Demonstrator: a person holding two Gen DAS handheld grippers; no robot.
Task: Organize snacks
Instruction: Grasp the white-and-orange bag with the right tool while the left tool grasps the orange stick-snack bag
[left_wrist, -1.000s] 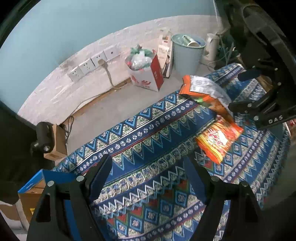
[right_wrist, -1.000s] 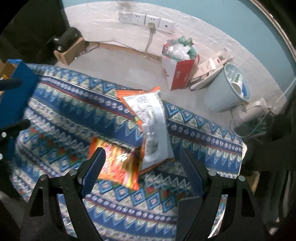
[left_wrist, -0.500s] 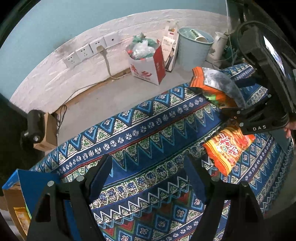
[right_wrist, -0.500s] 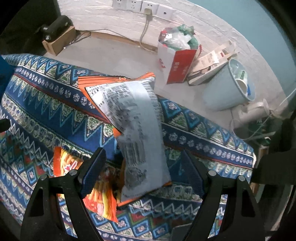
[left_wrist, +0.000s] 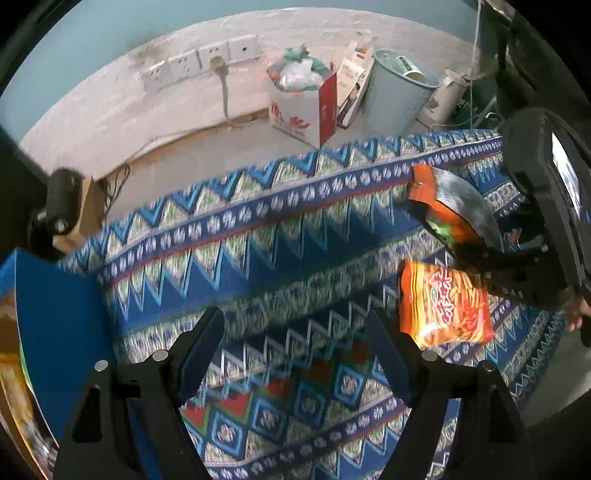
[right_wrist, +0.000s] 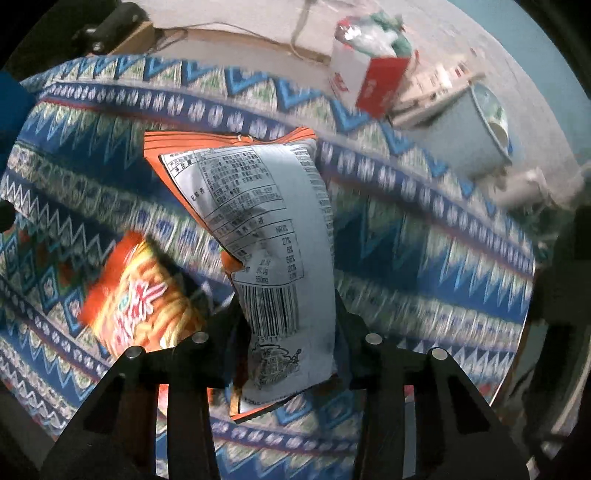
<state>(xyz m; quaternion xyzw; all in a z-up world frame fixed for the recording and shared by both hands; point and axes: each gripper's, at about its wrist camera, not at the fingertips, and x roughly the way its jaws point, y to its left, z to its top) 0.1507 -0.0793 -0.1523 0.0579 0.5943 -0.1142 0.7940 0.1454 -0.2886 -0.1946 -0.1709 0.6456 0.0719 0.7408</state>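
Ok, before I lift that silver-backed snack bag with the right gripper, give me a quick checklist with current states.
1. Silver-backed bag between the right gripper fingers: ok.
2. Grip settled: not ok, the jaws are closing, and the blur leaves the contact unclear.
3. Only one bag caught: cannot tell; the orange noodle-snack bag lies close beside the left-hand finger.
4. Left gripper open with nothing in it, over the patterned cloth: ok.
5. Blue box at the cloth's left edge within reach: cannot tell.
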